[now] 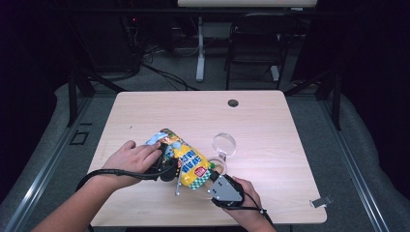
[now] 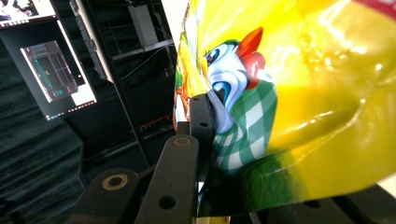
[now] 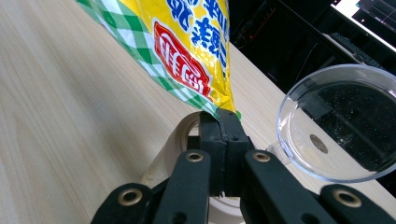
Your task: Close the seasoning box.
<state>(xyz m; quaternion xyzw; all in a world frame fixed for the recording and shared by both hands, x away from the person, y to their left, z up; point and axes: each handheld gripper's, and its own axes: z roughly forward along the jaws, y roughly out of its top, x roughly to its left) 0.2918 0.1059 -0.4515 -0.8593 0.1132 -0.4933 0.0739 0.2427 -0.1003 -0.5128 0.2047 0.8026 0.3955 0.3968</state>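
On the left of the wooden table [image 1: 145, 106], the person's left hand [image 1: 129, 158] holds the left gripper [image 1: 164, 166], whose jaws are clamped on one end of a yellow snack bag [image 1: 181, 157]; in the left gripper view the bag [image 2: 299, 112] shows a cartoon bird and green checks pressed against the black jaw. The bag is raised over the middle of the table near its front edge, slanting toward the right. Just beyond it stands a clear plastic cup [image 1: 224, 144], with a roll of tape [image 3: 175, 140] lying beside the cup [image 3: 336, 126]. The right gripper [image 1: 212, 177], in the right hand [image 1: 249, 198], has its jaws pinched tight on the bag's green-checked corner [image 3: 212, 105].
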